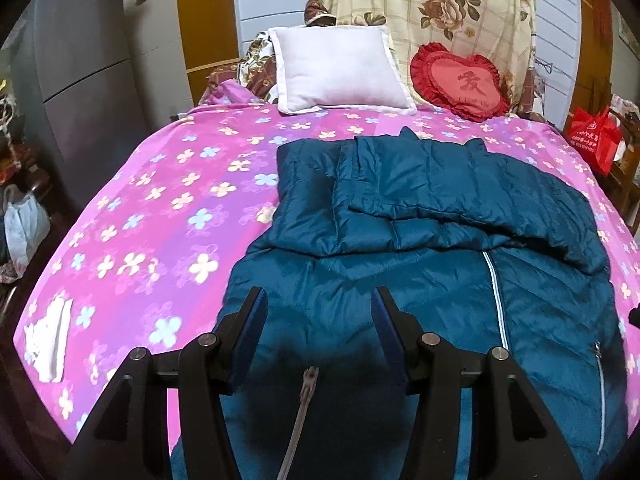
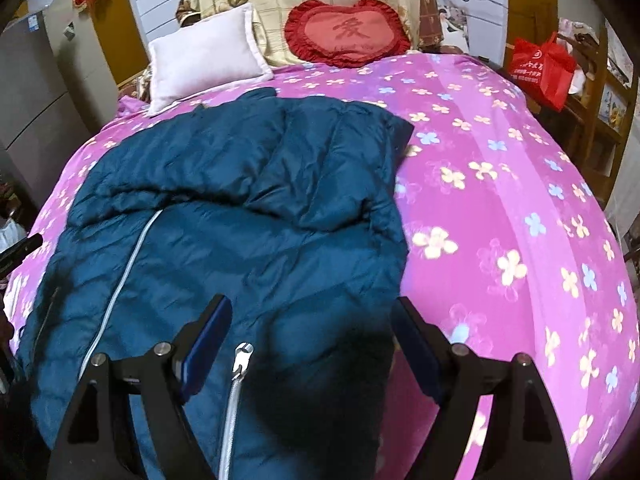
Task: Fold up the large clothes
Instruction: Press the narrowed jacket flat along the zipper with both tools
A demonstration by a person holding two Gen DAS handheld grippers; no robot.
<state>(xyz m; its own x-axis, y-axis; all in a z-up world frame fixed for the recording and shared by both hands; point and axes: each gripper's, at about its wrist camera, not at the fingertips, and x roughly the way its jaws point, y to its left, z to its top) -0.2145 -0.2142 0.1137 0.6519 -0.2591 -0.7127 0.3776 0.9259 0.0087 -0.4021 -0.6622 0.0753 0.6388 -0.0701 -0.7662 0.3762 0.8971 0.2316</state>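
A: Jacket [image 1: 420,248], dark teal and padded, lies on the bed's pink flowered sheet [image 1: 160,208], its upper part folded back over the body, zip [image 2: 120,276] showing.

B: Grippers?

A: Left gripper [image 1: 318,300] and right gripper [image 2: 314,308] both hover above the jacket, jaws apart, gripping nothing. White pillow [image 1: 340,68] and red heart cushion [image 1: 460,82] sit at the head.

Both wrist views look steeply down the bed [image 1: 160,200] (sharing jacket [image 1: 400,280], pillows).

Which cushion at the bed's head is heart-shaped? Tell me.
The red frilled cushion, right of the plain white rectangular pillow in both views.
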